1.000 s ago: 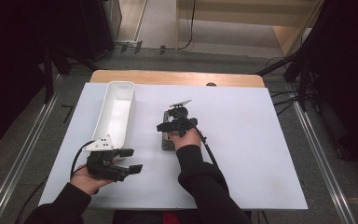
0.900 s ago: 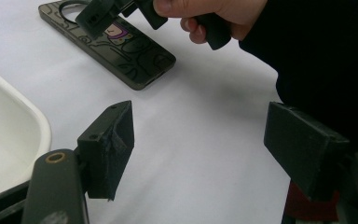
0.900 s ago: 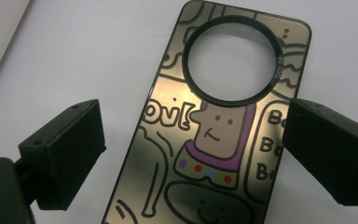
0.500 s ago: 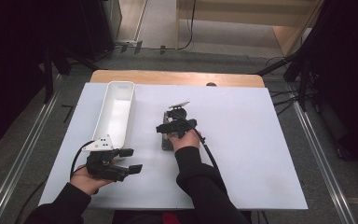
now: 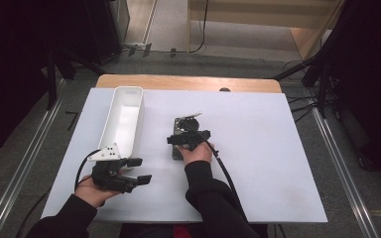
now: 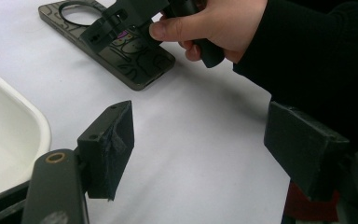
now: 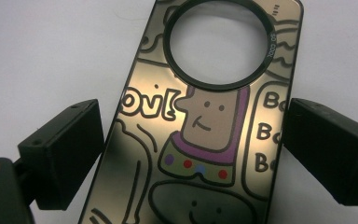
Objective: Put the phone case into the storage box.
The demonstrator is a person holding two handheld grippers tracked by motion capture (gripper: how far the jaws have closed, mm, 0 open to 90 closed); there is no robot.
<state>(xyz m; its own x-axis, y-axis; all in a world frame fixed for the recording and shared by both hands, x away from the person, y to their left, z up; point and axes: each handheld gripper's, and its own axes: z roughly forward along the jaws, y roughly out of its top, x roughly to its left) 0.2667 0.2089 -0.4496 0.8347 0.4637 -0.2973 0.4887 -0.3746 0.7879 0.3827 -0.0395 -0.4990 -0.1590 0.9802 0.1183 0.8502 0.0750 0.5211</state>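
Right gripper view: right gripper (image 7: 193, 154) fingers apart, straddling phone case (image 7: 200, 121) long edges.

1. Left gripper (image 5: 138, 171): held low at the near left of the table, pointing right; jaws stand wide apart, nothing between them.
2. Left hand (image 5: 93, 191): wraps the gripper's handle from below, dark sleeve behind.
3. Right gripper (image 5: 188, 135): reaches forward at mid-table, tilted downward; jaws spread apart.
4. Right hand (image 5: 196, 152): grips the handle, fingers (image 6: 177, 29) curled around it.
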